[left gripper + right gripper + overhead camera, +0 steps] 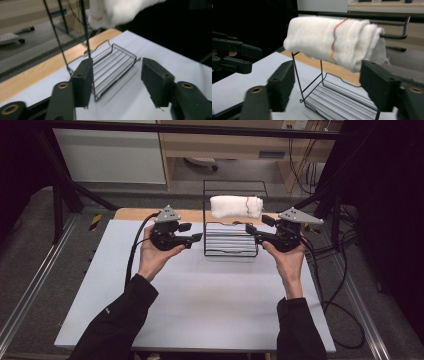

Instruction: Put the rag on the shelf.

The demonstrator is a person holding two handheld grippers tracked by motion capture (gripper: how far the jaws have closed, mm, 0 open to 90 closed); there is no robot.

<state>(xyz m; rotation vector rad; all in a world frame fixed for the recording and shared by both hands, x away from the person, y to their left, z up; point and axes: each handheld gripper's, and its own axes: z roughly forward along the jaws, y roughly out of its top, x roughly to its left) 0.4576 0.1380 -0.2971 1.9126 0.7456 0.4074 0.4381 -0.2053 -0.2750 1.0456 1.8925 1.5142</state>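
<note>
My left tool (194, 239): I hold it in my left hand (151, 255) just left of the wire rack, jaws pointing right toward it. In the left gripper view the jaws stand wide apart with nothing between them.
My right tool (253, 232): I hold it in my right hand (286, 258) just right of the rack, jaws pointing left toward it. In the right gripper view its jaws are spread wide and grip nothing.
Wire rack (231, 240): a black wire rack between my two tools, standing on the far middle of the desk. Its low tray of thin bars lies flat, and a tall wire frame rises at the back.
Towel (236, 206): a rolled white towel lies across the top of the rack's tall frame, above the tray. In the right gripper view (334, 40) a thin red and dark stripe runs around it. It sits higher than my jaws and touches neither tool.
Desk (200, 305): a white top with a strip of bare wood along the far edge, behind the rack.
My sleeves (120, 320): dark, coming in from the near edge.
</note>
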